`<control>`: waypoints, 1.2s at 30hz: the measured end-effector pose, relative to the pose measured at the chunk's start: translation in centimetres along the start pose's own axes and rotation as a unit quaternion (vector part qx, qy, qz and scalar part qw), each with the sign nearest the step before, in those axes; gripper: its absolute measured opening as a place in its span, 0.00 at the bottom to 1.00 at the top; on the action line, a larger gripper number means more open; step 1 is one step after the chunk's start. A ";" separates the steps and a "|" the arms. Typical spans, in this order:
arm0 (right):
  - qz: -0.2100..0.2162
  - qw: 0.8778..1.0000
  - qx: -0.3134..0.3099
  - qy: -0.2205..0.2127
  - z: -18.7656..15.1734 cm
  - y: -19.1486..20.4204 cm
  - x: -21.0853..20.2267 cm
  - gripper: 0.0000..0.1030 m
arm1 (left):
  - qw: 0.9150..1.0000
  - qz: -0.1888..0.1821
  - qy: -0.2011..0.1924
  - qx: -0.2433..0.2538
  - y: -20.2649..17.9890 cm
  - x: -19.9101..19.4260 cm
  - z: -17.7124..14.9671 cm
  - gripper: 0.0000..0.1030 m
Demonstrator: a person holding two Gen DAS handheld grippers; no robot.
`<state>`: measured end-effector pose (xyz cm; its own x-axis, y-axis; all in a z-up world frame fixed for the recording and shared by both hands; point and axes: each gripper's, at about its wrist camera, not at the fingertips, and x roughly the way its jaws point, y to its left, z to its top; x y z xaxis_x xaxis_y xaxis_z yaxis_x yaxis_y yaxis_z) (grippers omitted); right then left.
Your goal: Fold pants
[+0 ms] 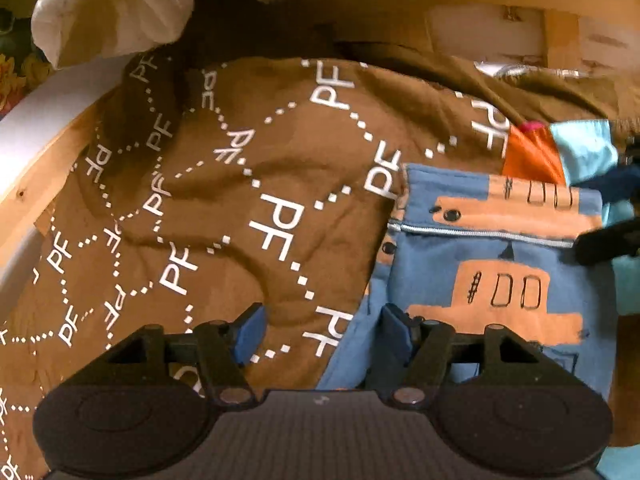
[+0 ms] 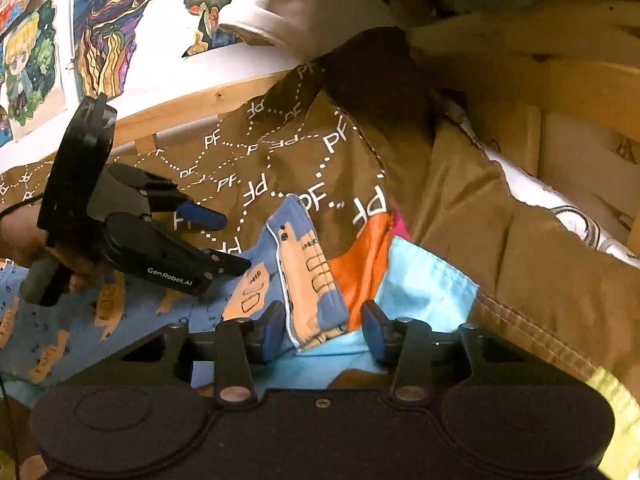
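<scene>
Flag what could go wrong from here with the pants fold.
1. The right tongs straddle the blue pants' folded edge right beside the orange and light-blue cloth; closing may pinch both.
2. The left tongs stand open over the pants' edge on the brown blanket; a grab there could lift blanket too.
3. The bedding is rumpled, so the fold may land crooked.
</scene>
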<state>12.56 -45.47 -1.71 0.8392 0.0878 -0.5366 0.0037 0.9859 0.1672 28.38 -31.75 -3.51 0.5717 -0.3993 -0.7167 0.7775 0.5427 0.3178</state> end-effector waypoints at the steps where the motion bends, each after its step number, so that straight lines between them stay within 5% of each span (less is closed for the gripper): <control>1: 0.002 1.000 0.002 -0.001 0.0 0.0 0.0 0.40 | 1.000 -0.001 -0.003 -0.012 0.2 -0.6 0.2 0.68; 8: 0.009 1.000 0.005 -0.019 0.3 0.4 -0.6 0.40 | 0.994 -0.059 -0.039 -0.078 1.3 -3.6 2.7 0.66; 14: 0.008 1.000 0.020 0.006 0.0 -0.2 0.4 0.32 | 0.998 -0.032 0.032 -0.038 -0.6 0.6 2.7 0.65; 18: 0.011 1.000 0.012 0.001 -0.2 0.2 0.3 0.16 | 0.997 -0.028 0.026 -0.059 -0.2 0.4 2.9 0.65; 22: -0.012 0.997 -0.063 -0.034 -0.3 2.6 -0.5 0.14 | 0.997 -0.011 0.014 -0.081 0.7 -1.5 3.4 0.65; 28: -0.045 0.977 -0.202 -0.060 -1.7 7.0 -0.7 0.13 | 0.965 -0.104 0.035 -0.237 3.8 -4.6 4.0 0.61; 31: -0.048 0.971 -0.227 -0.055 -2.1 7.9 -0.4 0.13 | 0.950 -0.146 0.051 -0.270 3.8 -4.4 5.0 0.61; 36: -0.058 0.973 -0.216 -0.051 -2.1 7.5 -0.2 0.14 | 0.949 -0.164 0.082 -0.258 1.4 -2.4 6.7 0.56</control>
<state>11.26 -37.83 -2.05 0.8965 -0.0202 -0.4427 -0.1091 0.9581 -0.2647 29.85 -34.96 2.82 0.2396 -0.5113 -0.8253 0.6508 0.7155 -0.2543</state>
